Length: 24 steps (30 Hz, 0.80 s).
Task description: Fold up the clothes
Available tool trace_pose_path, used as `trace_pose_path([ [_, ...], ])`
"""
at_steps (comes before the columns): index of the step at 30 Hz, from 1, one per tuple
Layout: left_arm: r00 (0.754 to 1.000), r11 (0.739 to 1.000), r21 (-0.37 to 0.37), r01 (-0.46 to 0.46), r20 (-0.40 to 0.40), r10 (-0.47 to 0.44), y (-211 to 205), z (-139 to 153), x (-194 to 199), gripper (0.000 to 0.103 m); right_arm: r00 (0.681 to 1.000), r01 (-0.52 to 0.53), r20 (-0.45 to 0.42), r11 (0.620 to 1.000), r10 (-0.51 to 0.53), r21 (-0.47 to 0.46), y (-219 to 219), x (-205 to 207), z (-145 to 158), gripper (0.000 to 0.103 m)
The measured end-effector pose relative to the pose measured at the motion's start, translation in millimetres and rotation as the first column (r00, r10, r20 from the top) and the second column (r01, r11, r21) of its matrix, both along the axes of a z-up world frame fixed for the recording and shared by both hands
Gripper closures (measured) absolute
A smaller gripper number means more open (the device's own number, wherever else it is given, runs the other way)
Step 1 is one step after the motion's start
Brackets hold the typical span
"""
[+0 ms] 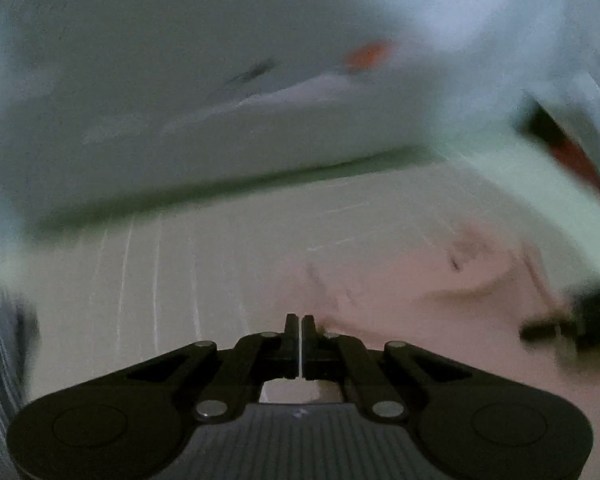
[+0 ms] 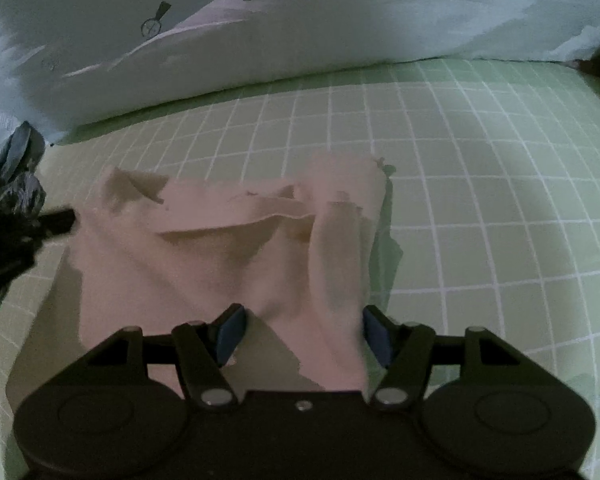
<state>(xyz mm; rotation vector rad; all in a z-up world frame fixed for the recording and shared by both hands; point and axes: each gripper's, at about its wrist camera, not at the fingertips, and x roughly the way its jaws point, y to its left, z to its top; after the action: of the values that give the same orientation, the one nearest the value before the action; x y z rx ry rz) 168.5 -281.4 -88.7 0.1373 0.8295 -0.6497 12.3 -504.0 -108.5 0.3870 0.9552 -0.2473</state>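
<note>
A pale pink garment [image 2: 220, 248] lies partly folded on the green checked bedsheet [image 2: 480, 200]. My right gripper [image 2: 304, 336] is open, its blue-padded fingers [image 2: 230, 334] either side of a raised fold of the garment at its near edge. My left gripper [image 1: 300, 344] is shut, with nothing visible between the fingers, just left of the pink garment [image 1: 440, 292] in a blurred view. The left gripper also shows in the right wrist view [image 2: 56, 218] at the garment's left edge.
A pale blue quilt [image 2: 300, 28] with carrot prints lies bunched along the far side of the bed. It also shows in the left wrist view [image 1: 220, 120]. A dark crumpled item [image 2: 16, 176] sits at the far left.
</note>
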Motion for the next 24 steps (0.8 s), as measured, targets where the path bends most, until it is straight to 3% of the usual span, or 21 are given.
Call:
trace_pose_path([
  [2, 0.988, 0.987, -0.118, -0.108, -0.123, 0.093, 21, -4, 8, 0.096, 1.0, 0.015, 0.014, 1.0, -0.015, 0.011, -2, -4, 3, 0.038],
  [5, 0.944, 0.937, -0.255, -0.24, -0.288, 0.163, 49, -9, 16, 0.087, 0.999, 0.032, 0.029, 0.999, -0.033, 0.024, -7, -5, 5, 0.039],
  [9, 0.91, 0.932, -0.281, -0.23, -0.401, 0.104, 45, -22, 15, 0.075, 0.997, 0.052, 0.049, 0.998, -0.054, 0.043, -12, -4, 6, 0.039],
  [14, 0.852, 0.922, -0.313, -0.226, -0.523, 0.031, 38, -38, 16, 0.069, 0.995, 0.06, 0.07, 0.995, -0.065, 0.08, -18, 3, 6, 0.039],
  [20, 0.838, 0.911, -0.342, -0.23, -0.545, 0.007, 20, -43, 36, 0.071, 0.994, 0.065, 0.075, 0.988, -0.076, 0.137, -27, 12, 0, 0.04],
  [22, 0.848, 0.911, -0.355, -0.209, -0.531, -0.012, 13, -39, 41, 0.075, 0.992, 0.077, 0.085, 0.983, -0.092, 0.165, -33, 12, 0, 0.051],
  [23, 0.861, 0.913, -0.363, -0.187, -0.508, -0.025, 9, -36, 41, 0.091, 0.991, 0.076, 0.1, 0.983, -0.093, 0.167, -35, 11, 2, 0.066],
  [24, 0.877, 0.916, -0.368, -0.162, -0.48, -0.037, 5, -32, 40, 0.096, 0.989, 0.068, 0.116, 0.984, -0.088, 0.167, -36, 10, 5, 0.084],
])
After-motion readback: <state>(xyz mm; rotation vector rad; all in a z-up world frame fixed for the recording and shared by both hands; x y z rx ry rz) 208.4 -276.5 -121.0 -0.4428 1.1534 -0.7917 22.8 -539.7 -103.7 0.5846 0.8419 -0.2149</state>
